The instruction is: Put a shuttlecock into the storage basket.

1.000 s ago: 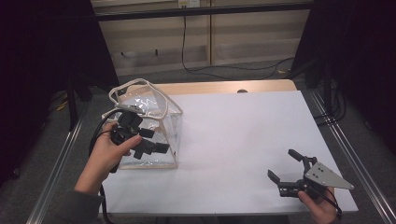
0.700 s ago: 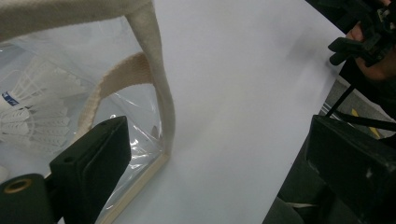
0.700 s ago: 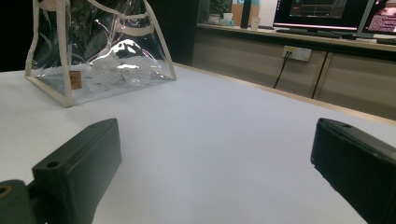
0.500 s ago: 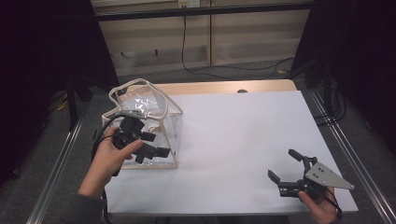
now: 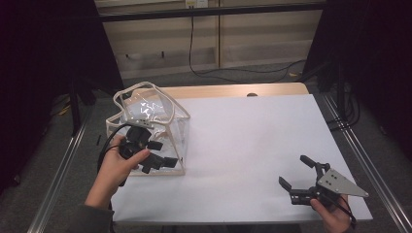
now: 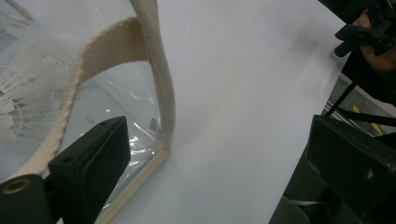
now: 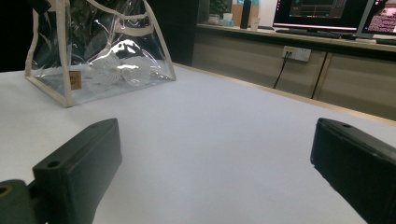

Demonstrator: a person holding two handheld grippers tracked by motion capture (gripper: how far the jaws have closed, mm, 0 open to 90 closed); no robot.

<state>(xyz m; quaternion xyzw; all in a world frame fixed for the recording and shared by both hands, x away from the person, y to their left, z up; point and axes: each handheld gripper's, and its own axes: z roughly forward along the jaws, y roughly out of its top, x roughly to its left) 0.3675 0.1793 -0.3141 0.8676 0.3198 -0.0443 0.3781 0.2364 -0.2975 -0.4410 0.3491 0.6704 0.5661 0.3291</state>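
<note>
A clear plastic bag with cream trim and handles stands at the left of the white table. White shuttlecocks lie inside it. My left gripper is open at the bag's near right corner. In the left gripper view the gripper has its jaws wide apart, with a cream handle strap and the bag's bottom corner between them. My right gripper is open and empty near the table's front right; in the right gripper view it faces the bag across bare table.
The table has metal rails along its sides and a wooden strip at the back. Cables run over the floor behind. The right gripper and its hand appear far off in the left gripper view.
My left gripper has shifted slightly towards the near edge along the bag's side, staying open. The right gripper has not moved.
</note>
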